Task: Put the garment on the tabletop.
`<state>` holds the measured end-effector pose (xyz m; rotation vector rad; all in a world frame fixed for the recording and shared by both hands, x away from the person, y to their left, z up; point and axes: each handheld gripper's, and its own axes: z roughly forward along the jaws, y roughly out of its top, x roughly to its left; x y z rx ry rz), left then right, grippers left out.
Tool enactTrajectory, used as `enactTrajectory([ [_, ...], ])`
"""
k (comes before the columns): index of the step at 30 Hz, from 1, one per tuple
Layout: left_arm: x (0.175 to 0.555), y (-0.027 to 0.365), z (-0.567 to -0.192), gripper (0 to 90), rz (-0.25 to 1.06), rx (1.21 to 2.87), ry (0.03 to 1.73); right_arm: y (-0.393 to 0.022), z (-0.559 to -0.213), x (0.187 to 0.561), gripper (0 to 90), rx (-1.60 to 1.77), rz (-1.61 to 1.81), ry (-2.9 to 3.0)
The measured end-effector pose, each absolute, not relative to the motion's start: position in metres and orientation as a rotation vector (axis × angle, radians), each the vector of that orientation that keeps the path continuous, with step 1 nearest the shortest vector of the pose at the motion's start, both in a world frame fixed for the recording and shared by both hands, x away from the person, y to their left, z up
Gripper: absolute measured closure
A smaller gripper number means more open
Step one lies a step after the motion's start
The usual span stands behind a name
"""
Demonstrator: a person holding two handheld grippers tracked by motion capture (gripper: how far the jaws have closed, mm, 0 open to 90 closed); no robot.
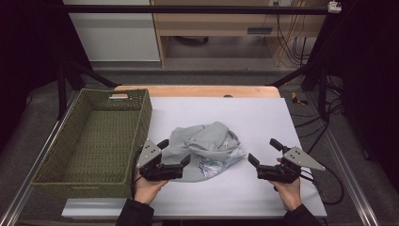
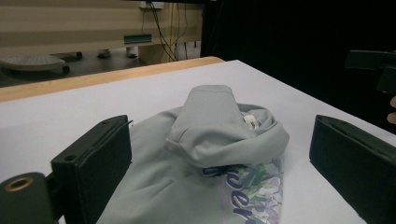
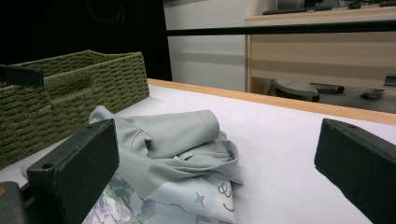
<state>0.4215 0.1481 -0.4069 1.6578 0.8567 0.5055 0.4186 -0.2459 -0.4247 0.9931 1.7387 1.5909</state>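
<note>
High view: a crumpled grey shirt [image 1: 207, 149] is lying mid-table beside the woven basket [image 1: 91, 136]; the left gripper [image 1: 175, 153] is sitting at its near-left edge, the right gripper [image 1: 263, 151] waiting just off its right edge, both spread wide.
Left gripper view: jaws are straddling the shirt [image 2: 219, 140], gripping nothing, seemingly lining up a pinch.
Right gripper view: jaws are gaping, empty; the shirt [image 3: 180, 154] is lying ahead, leftward, the basket [image 3: 70, 98] standing behind it.

Black left gripper [image 1: 174, 151] and right gripper [image 1: 265, 150]; grey 3-cornered plates; thick blocky jaws; dark sleeves.
</note>
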Motion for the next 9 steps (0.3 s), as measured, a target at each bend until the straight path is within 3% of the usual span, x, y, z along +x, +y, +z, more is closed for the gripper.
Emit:
enactTrajectory([
  [9, 0.4158, 0.1564, -0.4160, 4.9, 0.521, 1.661, 0.846, -0.2434, -0.4263, 0.4167, 0.4, 1.035, 1.602, 1.743],
])
